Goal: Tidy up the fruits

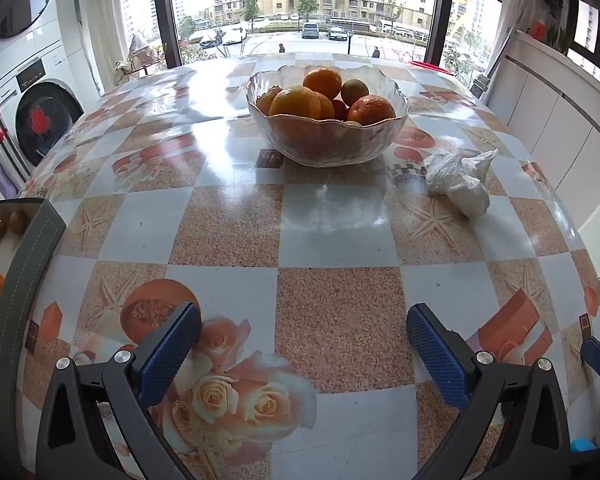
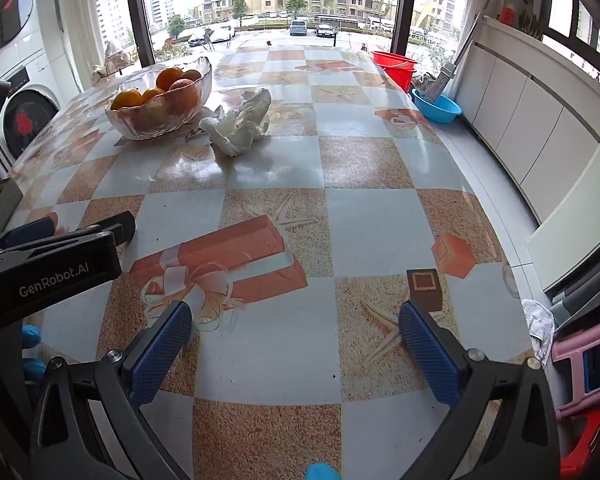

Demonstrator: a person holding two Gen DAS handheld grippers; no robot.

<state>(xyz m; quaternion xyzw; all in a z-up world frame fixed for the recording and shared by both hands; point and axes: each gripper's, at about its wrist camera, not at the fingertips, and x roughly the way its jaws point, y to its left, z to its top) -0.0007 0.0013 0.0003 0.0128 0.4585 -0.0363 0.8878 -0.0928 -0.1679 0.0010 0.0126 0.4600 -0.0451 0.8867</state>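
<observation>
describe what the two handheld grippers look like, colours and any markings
The left gripper and the right gripper each have black angular arms with silver bolts and blue textured pads. White "GenRobot.AI" lettering marks the left one's black body.

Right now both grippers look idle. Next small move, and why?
Probably ease the left gripper forward toward the glass bowl: its jaws are open and empty, the oranges sit straight ahead, and the grey tray at its left already holds some fruit.

Home laundry-balcony room, washing machine [image 1: 40, 120], patterned dining table [image 1: 340, 240], white cabinets [image 2: 520, 120], apartment blocks outside
</observation>
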